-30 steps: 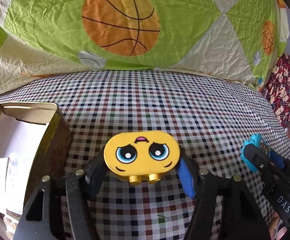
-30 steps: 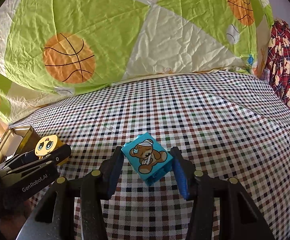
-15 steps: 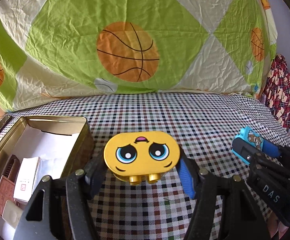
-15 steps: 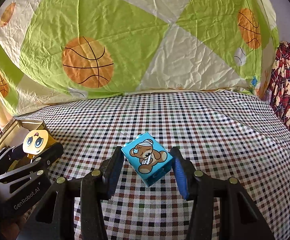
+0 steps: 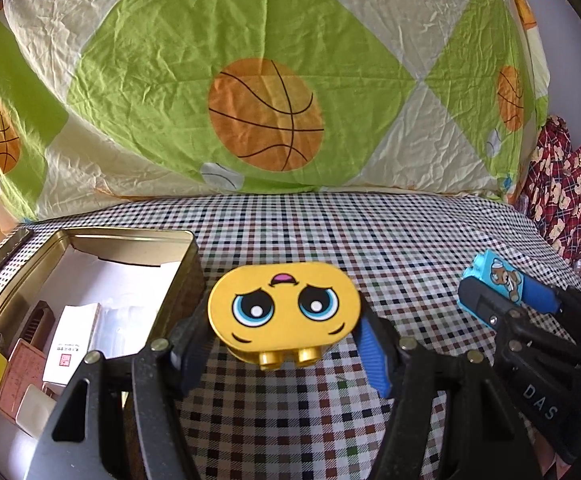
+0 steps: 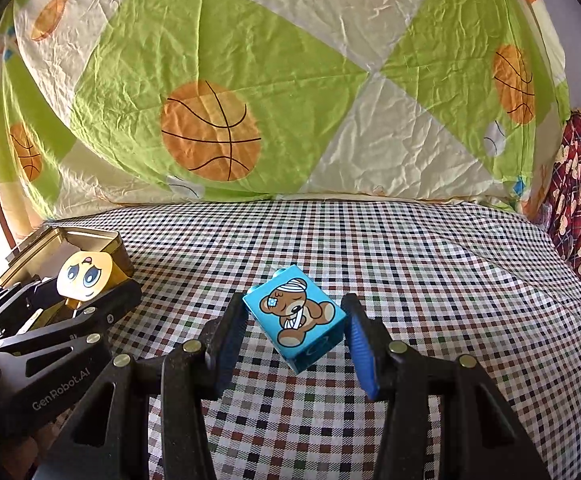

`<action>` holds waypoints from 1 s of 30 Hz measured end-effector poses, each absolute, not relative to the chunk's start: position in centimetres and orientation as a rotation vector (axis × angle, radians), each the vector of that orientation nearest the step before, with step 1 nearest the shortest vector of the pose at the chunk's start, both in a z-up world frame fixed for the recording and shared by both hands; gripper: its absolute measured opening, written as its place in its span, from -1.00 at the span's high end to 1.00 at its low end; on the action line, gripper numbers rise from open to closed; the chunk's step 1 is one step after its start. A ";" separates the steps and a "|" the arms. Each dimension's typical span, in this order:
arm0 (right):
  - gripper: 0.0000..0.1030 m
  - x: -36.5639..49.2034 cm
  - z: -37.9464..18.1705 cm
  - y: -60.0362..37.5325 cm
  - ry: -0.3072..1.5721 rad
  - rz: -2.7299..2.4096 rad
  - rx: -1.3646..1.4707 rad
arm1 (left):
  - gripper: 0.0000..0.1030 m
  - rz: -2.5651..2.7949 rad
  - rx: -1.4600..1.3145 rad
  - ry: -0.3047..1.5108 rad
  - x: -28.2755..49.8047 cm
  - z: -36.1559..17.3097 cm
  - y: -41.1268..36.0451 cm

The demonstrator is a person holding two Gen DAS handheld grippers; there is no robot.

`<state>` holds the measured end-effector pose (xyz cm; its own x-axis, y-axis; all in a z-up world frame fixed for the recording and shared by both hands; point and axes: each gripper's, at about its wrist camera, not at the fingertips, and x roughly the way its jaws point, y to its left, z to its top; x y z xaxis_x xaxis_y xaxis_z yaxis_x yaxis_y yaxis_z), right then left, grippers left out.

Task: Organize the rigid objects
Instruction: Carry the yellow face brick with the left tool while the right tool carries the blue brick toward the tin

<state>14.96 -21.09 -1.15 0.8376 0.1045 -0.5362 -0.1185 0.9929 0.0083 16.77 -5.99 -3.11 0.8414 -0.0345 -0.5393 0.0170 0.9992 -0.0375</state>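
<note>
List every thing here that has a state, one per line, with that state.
left gripper: shut on yellow face block
yellow face block: held off the checked cloth, face toward the camera
right gripper: shut on blue bear block
blue bear block: held, tilted
gold tin: open, lid off, cards and paper inside

Checked bedsheet [image 5: 370,240], basketball-print quilt [image 5: 250,80] behind

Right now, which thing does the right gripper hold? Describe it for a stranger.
Over the checkered bedsheet, right of the open gold metal tin, the right gripper clamps a small blue plastic block. Unlike the yellow face block, it shows a bandaged brown bear.
</note>
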 end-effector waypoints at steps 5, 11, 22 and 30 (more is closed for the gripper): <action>0.01 14.4 -1.0 -20.6 0.552 0.137 -0.037 | -0.25 -0.024 -0.015 0.554 15.9 -3.0 -6.0; 0.01 14.0 -0.9 -20.5 0.548 0.146 -0.035 | -0.25 -0.021 -0.018 0.552 15.4 -3.0 -5.7; 0.01 13.0 -0.6 -20.7 0.521 0.159 -0.018 | -0.25 0.008 -0.033 0.549 14.5 -3.1 -5.0; 0.01 12.3 -0.5 -20.6 0.500 0.171 -0.025 | -0.25 0.032 -0.011 0.558 14.0 -3.2 -5.1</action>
<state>12.30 -20.55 -0.46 0.8636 0.1569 -0.4791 -0.1692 0.9854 0.0178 13.98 -5.07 -3.22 0.8478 0.0274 -0.5296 -0.0333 0.9994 -0.0016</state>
